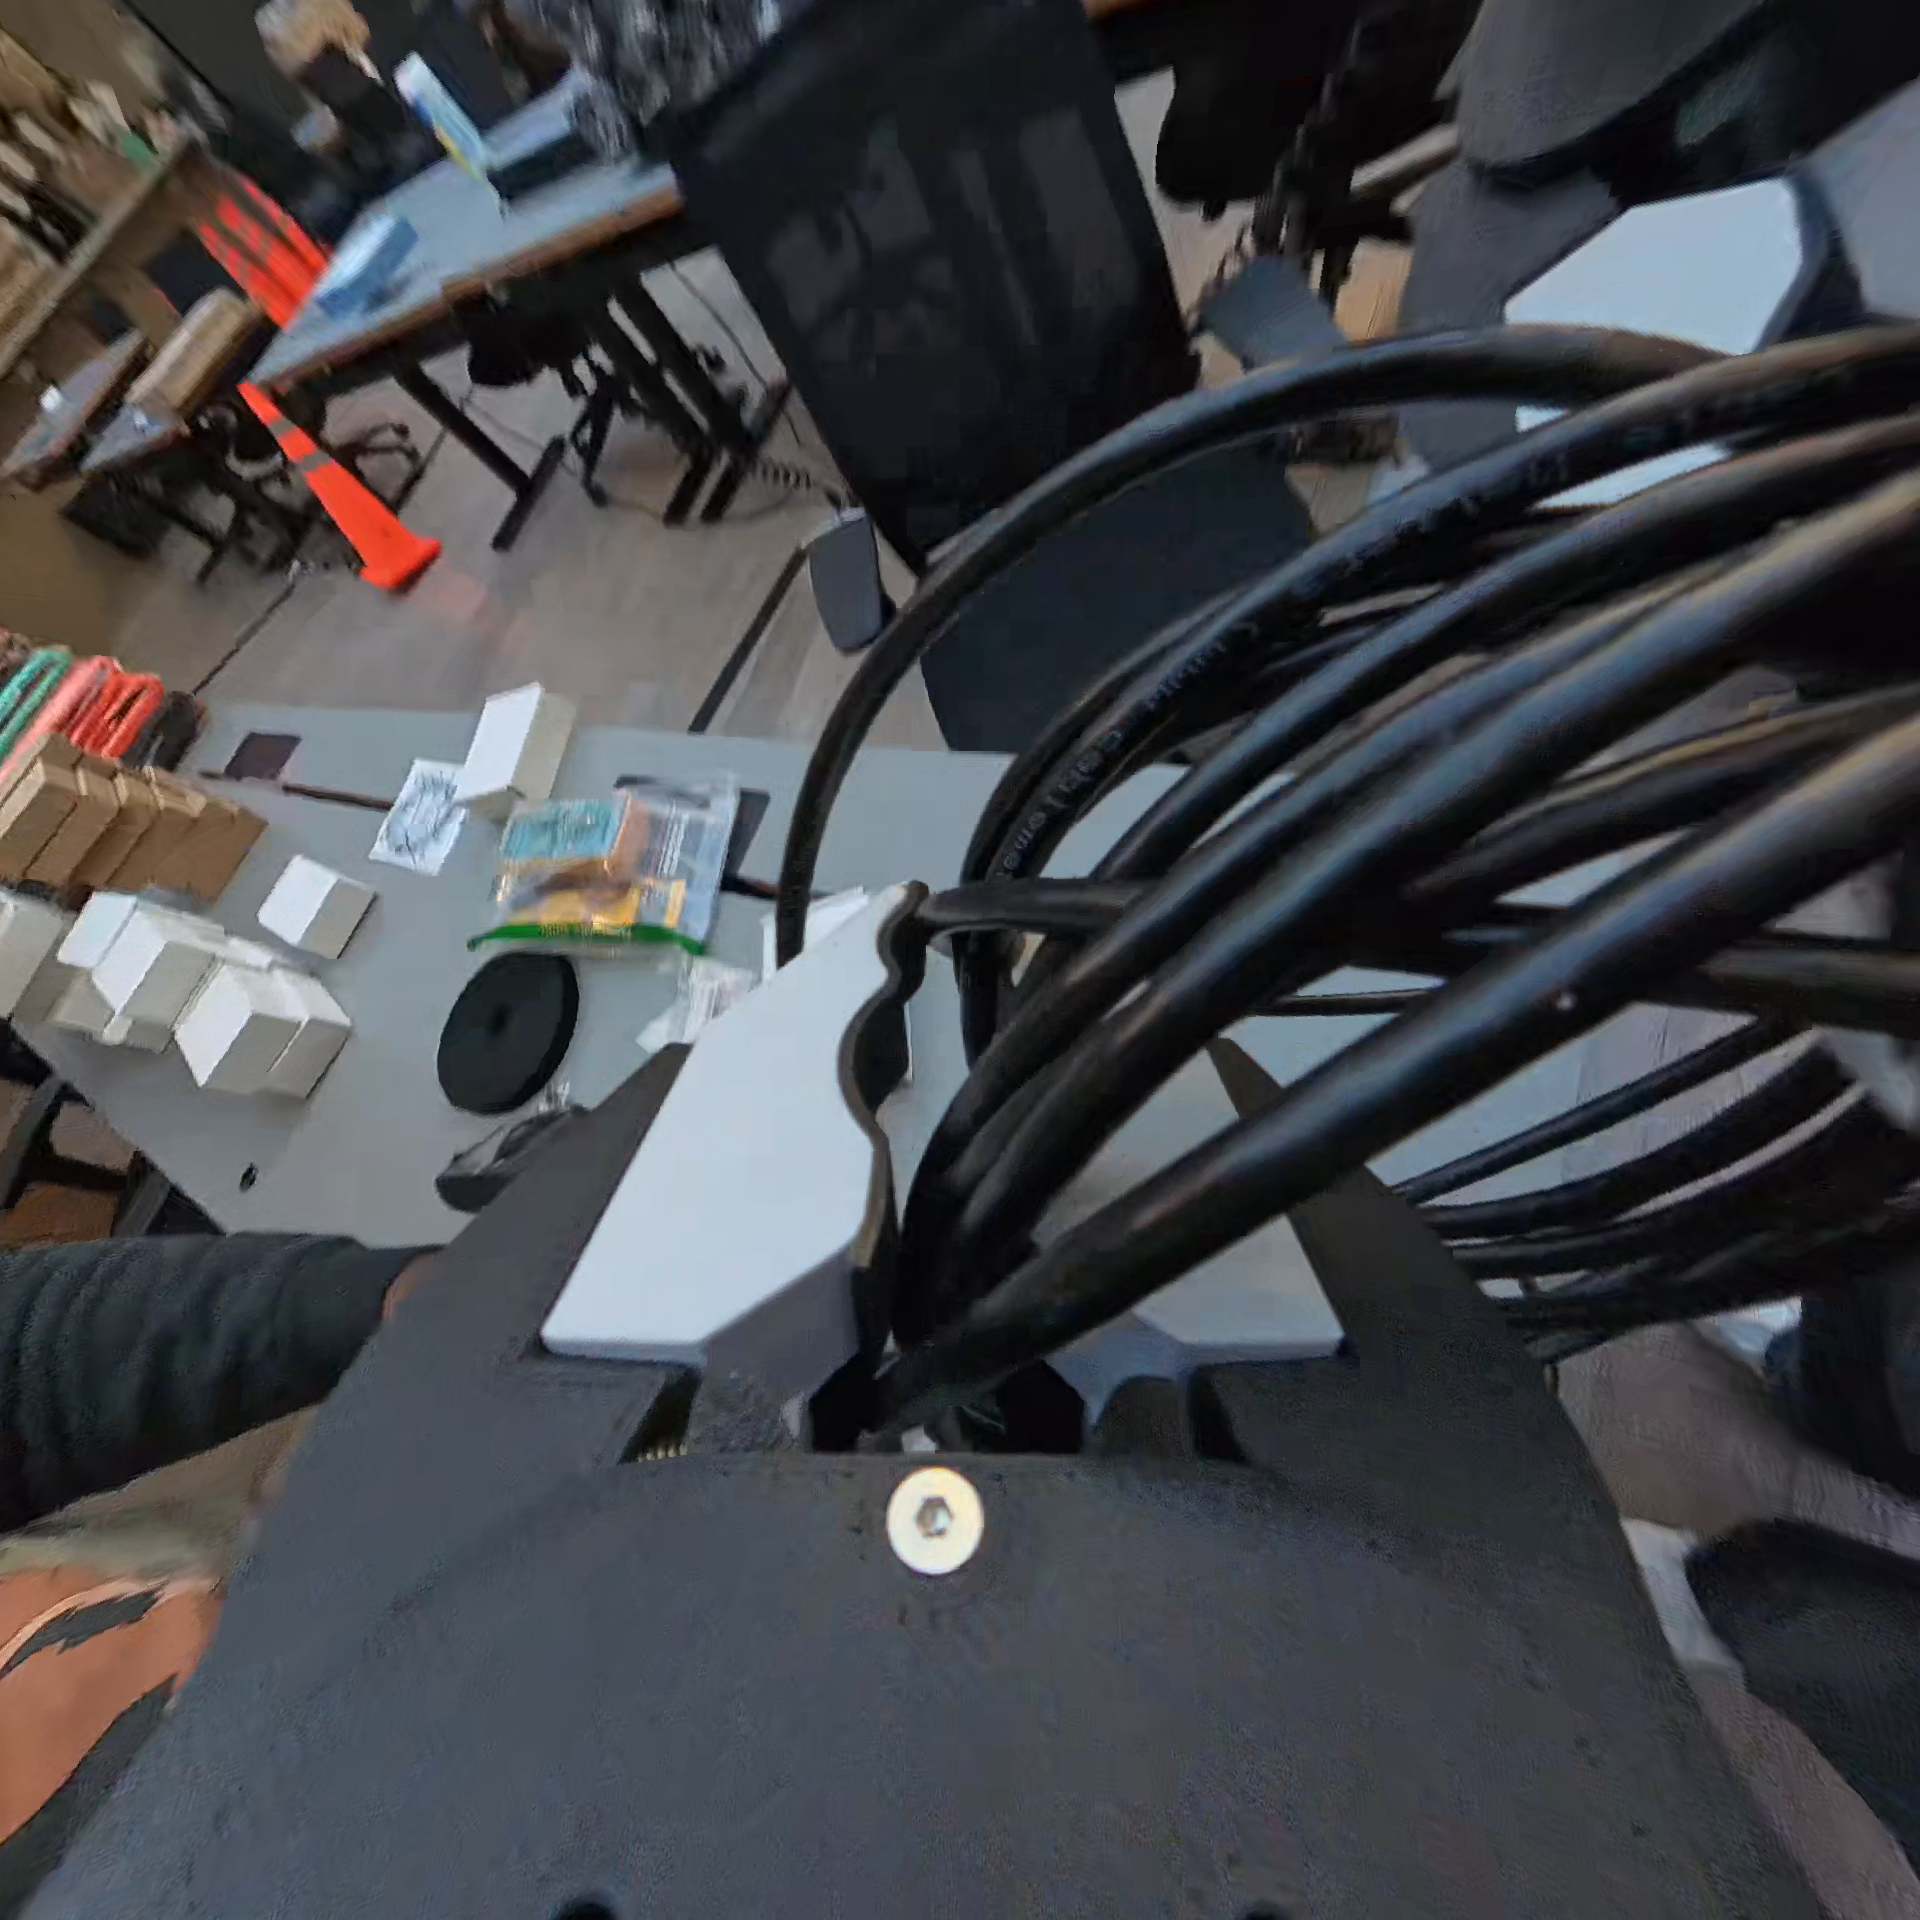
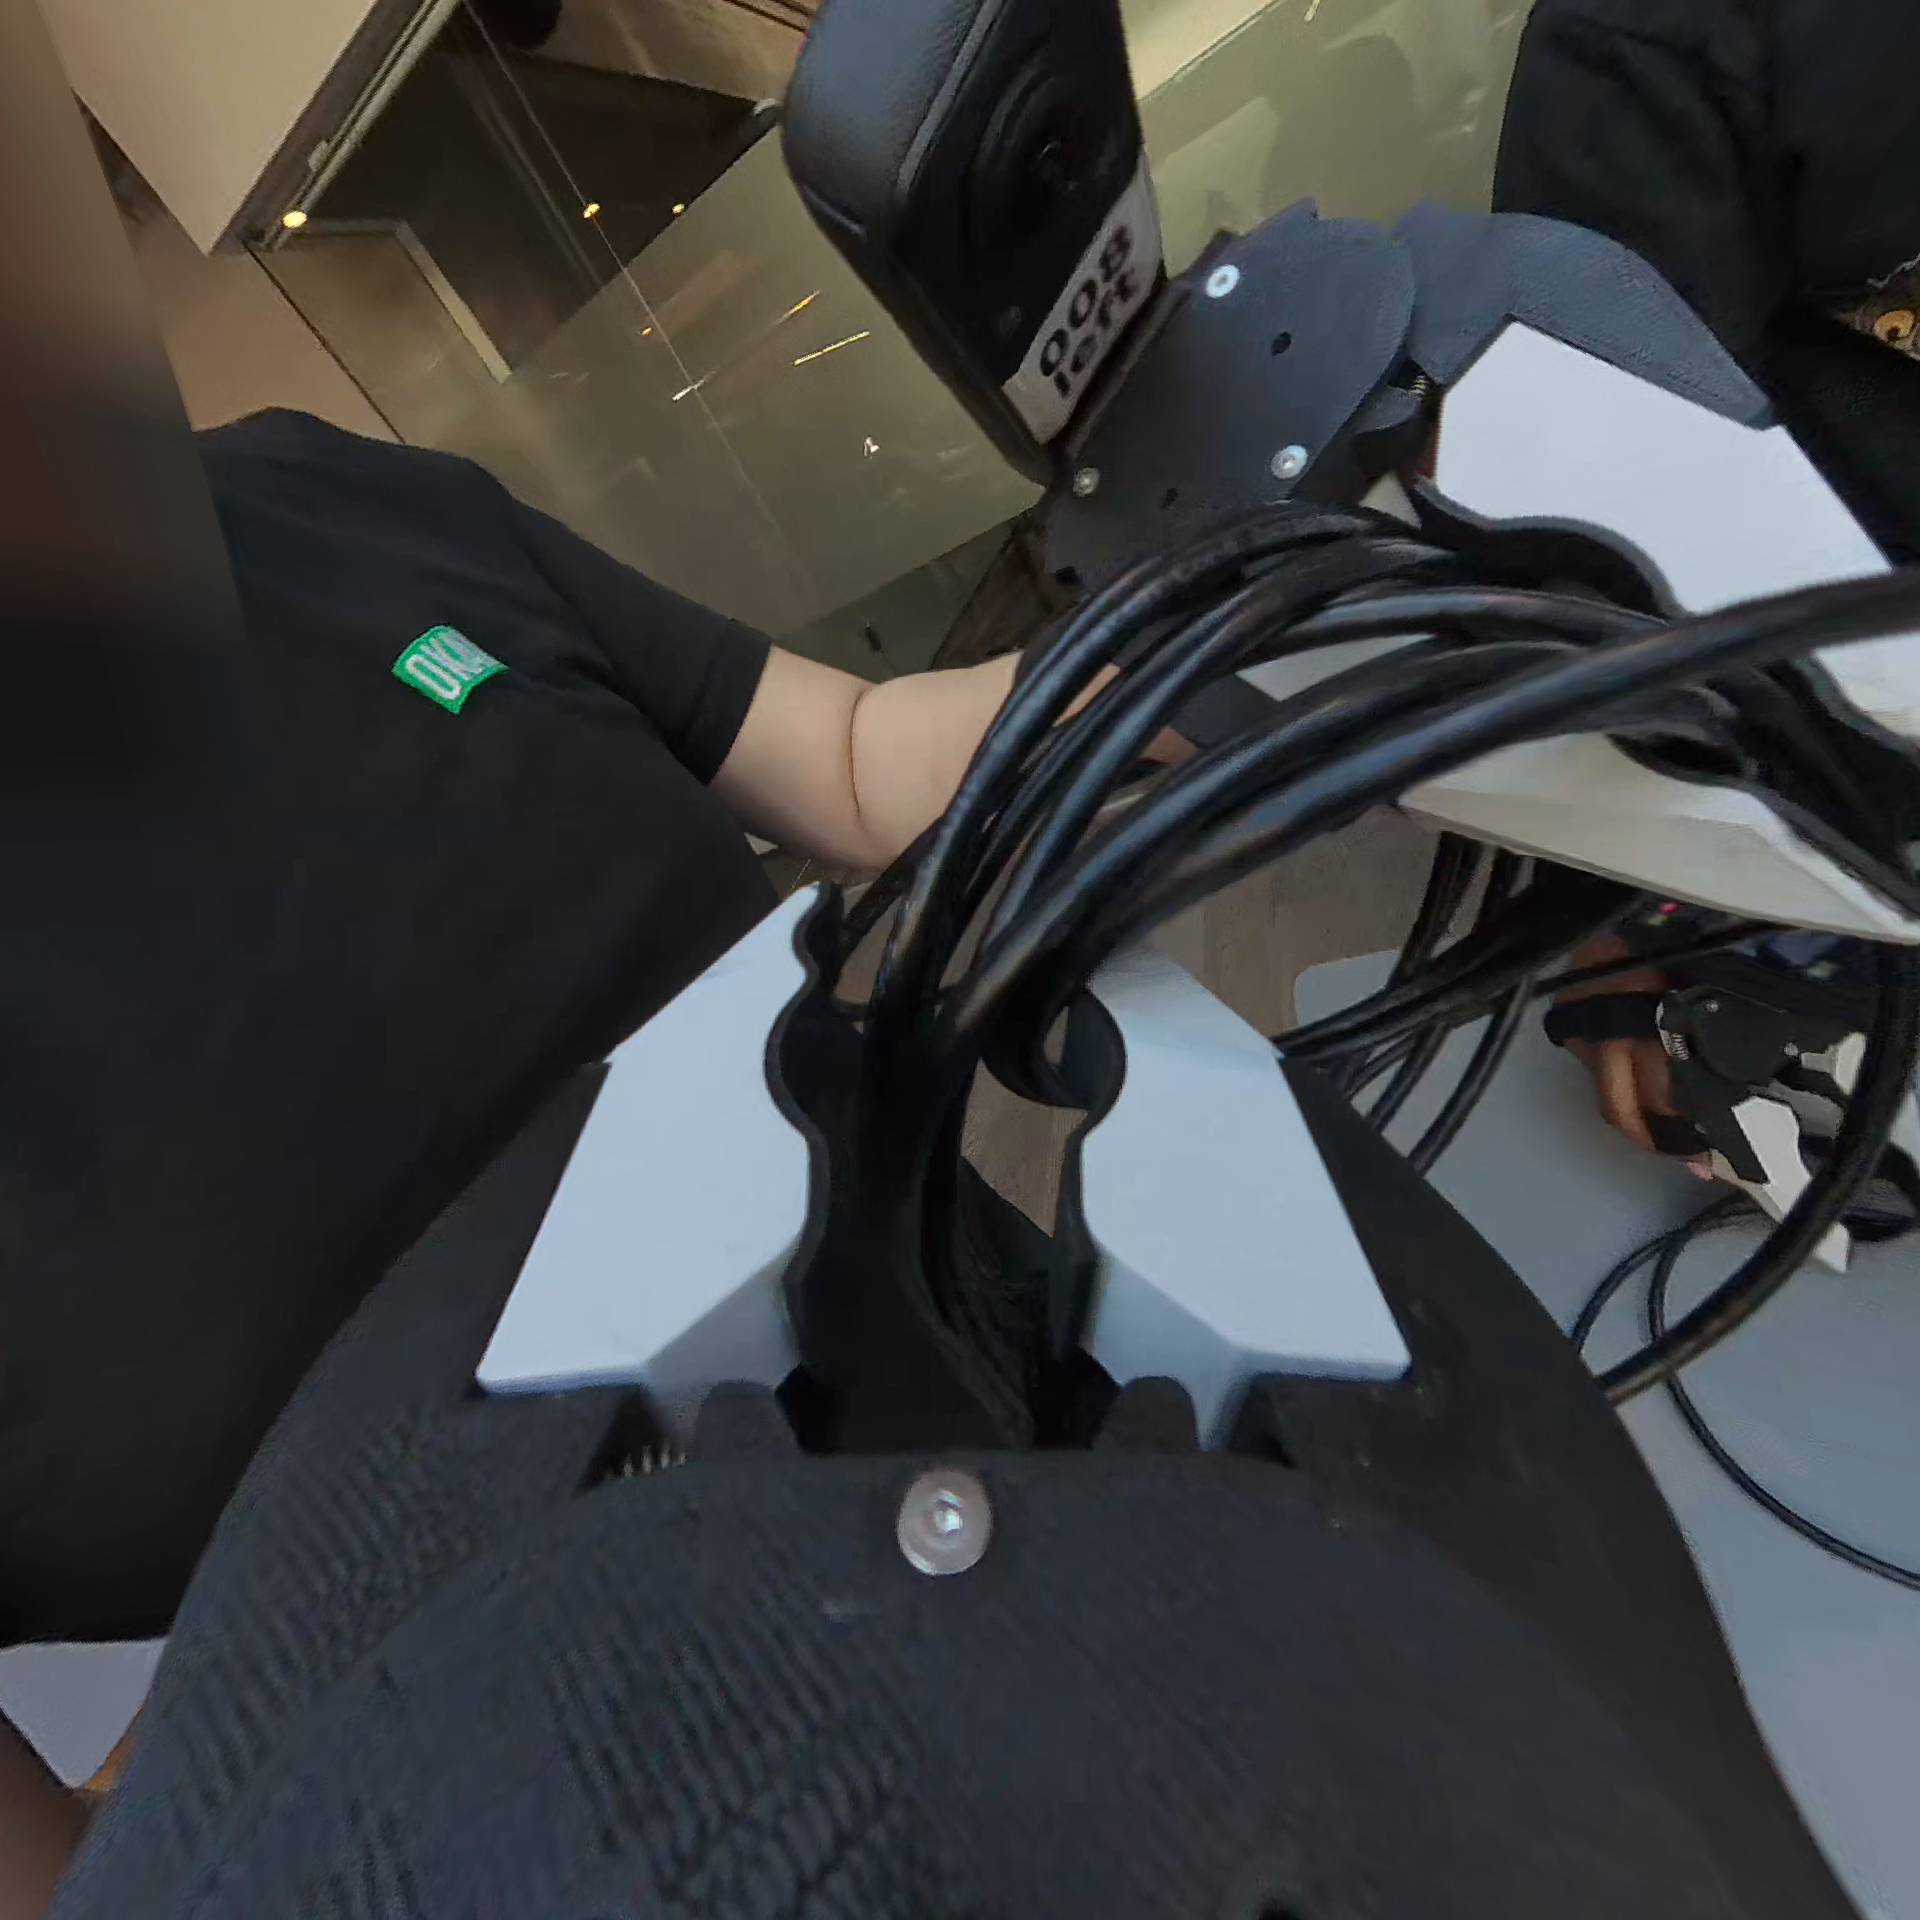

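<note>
- Left wrist view is looking along its fingers, close on the cables (image 1: 1351, 935), over a table (image 1: 395, 1122).
- Right wrist view is facing the same cables (image 2: 1195, 748), close up.

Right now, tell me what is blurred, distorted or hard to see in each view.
Left wrist view: black cable bundle smeared by motion; far desks and orange cone soft; wide-angle bending tilts the grey table. Right wrist view: the right gripper fairly sharp, the cables fairly crisp; edges smeared; reflections on the glass wall.

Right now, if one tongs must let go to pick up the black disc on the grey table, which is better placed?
Probably left: the left tongs, shut on the black cable bundle, faces the black disc. The right tongs does not show it.
</note>
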`<state>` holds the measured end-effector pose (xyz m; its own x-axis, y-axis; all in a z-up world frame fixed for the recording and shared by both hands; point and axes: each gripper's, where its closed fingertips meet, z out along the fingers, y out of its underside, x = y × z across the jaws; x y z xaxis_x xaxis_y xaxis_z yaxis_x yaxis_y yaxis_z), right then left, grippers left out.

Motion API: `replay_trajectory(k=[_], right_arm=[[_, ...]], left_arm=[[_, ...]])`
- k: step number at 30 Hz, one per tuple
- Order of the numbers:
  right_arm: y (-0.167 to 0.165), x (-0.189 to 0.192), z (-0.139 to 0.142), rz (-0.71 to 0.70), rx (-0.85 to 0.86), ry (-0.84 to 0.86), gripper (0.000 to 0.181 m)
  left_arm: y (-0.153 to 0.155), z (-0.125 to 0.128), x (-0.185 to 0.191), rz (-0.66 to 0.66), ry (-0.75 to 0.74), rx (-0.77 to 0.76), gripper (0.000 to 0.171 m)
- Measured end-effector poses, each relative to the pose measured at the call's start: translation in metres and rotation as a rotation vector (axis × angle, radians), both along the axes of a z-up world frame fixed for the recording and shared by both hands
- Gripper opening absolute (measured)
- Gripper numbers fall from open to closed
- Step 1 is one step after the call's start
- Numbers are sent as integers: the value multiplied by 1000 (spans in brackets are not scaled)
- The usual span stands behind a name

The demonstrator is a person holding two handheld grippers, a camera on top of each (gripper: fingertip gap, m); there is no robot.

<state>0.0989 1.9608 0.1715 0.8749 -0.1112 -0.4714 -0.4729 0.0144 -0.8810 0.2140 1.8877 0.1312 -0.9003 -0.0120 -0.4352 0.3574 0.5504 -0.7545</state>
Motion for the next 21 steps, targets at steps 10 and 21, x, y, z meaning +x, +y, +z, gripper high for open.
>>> replay_trajectory(k=[10, 21], right_arm=[[-57, 56, -54, -445, -253, 365, 40], [-176, 78, -33, -897, -1121, -82, 17]], left_arm=[[-12, -34, 24, 331, -112, 377, 7], [-68, -24, 3, 388, 165, 271, 8]])
